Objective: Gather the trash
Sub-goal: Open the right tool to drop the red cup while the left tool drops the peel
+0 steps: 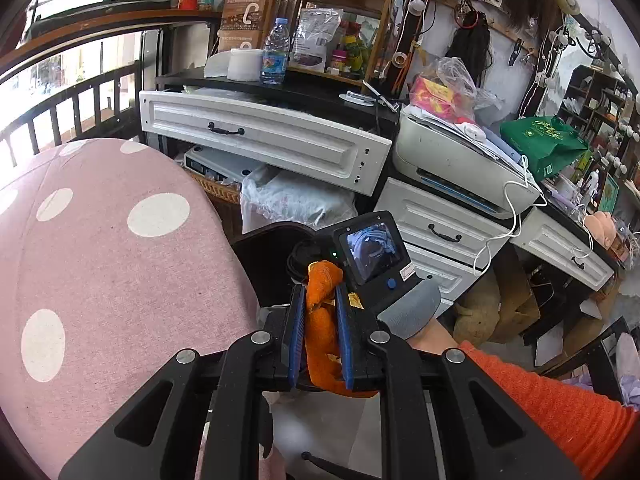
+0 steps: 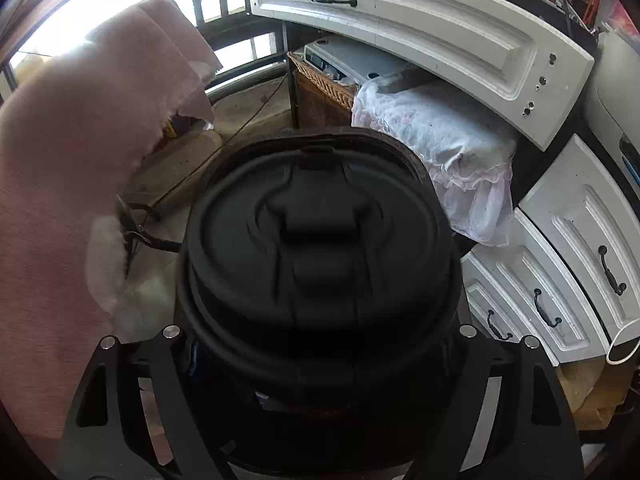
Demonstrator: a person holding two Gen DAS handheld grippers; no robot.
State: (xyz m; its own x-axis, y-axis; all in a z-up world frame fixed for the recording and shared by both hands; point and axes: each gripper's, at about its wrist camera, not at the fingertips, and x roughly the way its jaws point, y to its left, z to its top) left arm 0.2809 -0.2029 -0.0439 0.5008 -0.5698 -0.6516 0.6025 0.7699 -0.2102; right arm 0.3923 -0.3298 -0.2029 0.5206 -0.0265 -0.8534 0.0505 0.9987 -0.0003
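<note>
The right gripper's fingers are hidden behind the black bin lid (image 2: 320, 248), so their state cannot be determined. The lid is blurred. Between the left gripper's fingers (image 1: 344, 336), the orange peel (image 1: 322, 320) covers the inner pad faces; its lower end is obscured.

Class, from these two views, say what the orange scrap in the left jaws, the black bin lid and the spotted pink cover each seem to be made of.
Orange scrap: probably citrus peel, matte, torn curling edges with a pale inner side.
Black bin lid: likely moulded plastic, smooth with a dull sheen, raised rim and ridges.
Spotted pink cover: woven fabric, soft and matte, visible weave; its edge looks frayed in the right wrist view.
</note>
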